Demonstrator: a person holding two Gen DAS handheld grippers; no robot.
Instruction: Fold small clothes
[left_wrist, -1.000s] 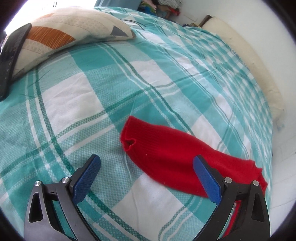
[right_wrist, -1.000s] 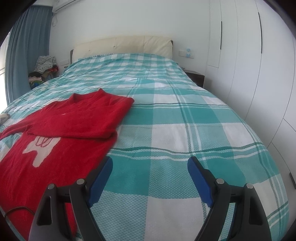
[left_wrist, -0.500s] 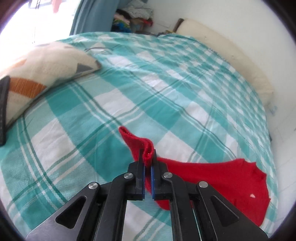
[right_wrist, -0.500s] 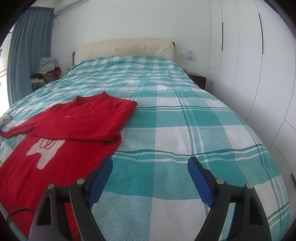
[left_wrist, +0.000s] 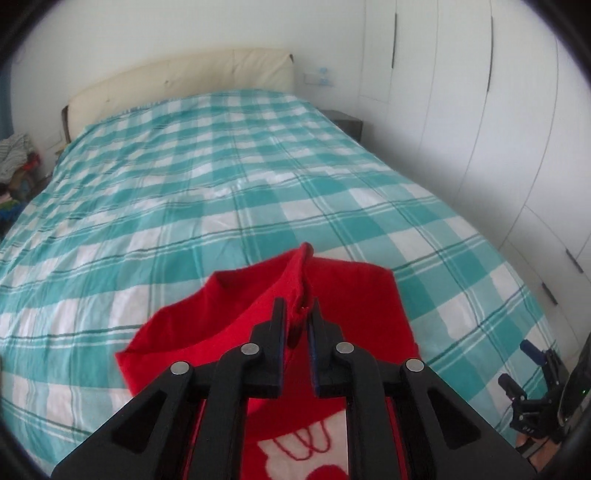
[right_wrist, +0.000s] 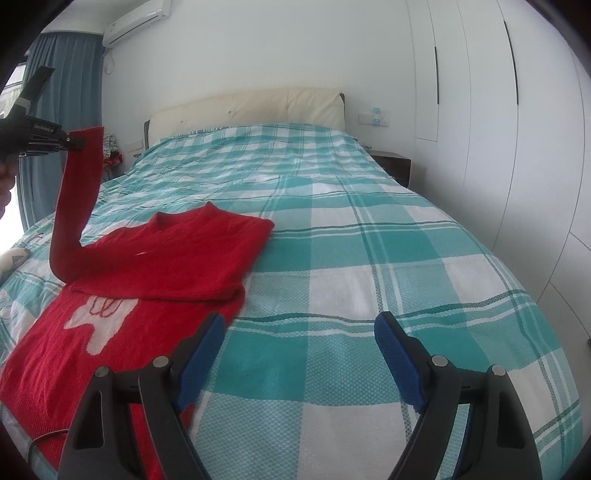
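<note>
The red sweater lies on the bed, on the side away from the wardrobe doors, and its far sleeve side is already folded over the body. The other sleeve is lifted high above the sweater, and its cuff sits between the fingers of the left tongs. These jaws are opening at this moment, and the cuff is between them, with only a narrow gap visible beside it. The right tongs hover wide open over the bed just beside the sweater hem, and they hold nothing.

I judge that the sleeve is being carried across to fold it over the body. The risk is that the cuff slips out too early, because the jaws are loosening while the sleeve hangs in the air; then it would fall crooked or bunch beside the sweater and not lie flat on it. Also the pull can drag the first fold open, since the right tongs do not press the sweater down.

The bed has a soft cover with teal and white checks, and a cream headboard stands behind the sweater. Blue curtains and an air conditioner are beyond the lifted sleeve.
</note>
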